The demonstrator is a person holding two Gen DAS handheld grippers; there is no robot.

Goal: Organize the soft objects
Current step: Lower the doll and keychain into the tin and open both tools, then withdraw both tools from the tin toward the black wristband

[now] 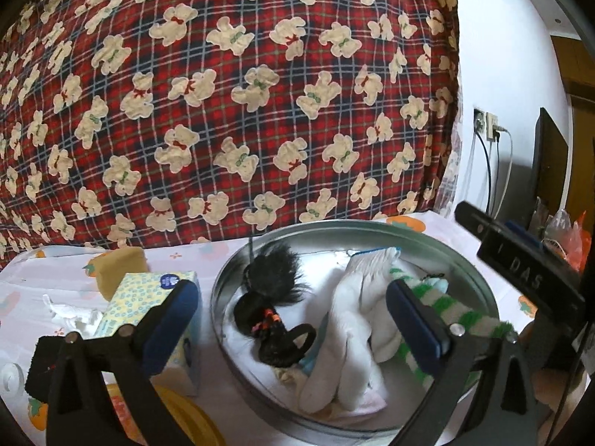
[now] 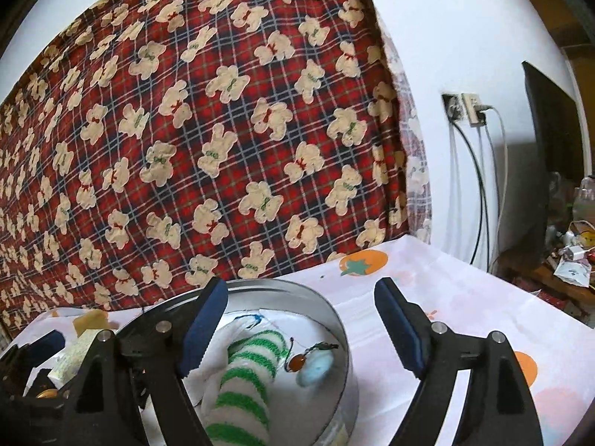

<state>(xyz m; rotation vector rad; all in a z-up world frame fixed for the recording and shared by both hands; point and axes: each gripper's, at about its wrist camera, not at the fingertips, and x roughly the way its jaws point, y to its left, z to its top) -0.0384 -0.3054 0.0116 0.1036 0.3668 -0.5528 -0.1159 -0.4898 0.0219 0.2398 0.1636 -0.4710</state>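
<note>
Metal tin (image 1: 223, 290) holds socks | tissue box (image 1: 148, 290) beside | both tools spread, empty

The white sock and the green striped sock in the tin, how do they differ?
The white sock is plain and smooth; the green striped sock is fuzzy with green and white bands. The white sock lies mid-tin; the striped one lies toward the right rim. Both lie loose in the round metal tin.

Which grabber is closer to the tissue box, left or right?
Left. The left gripper has one finger right over the tissue box. The right gripper is over the round tin's far side, away from the box.
</note>
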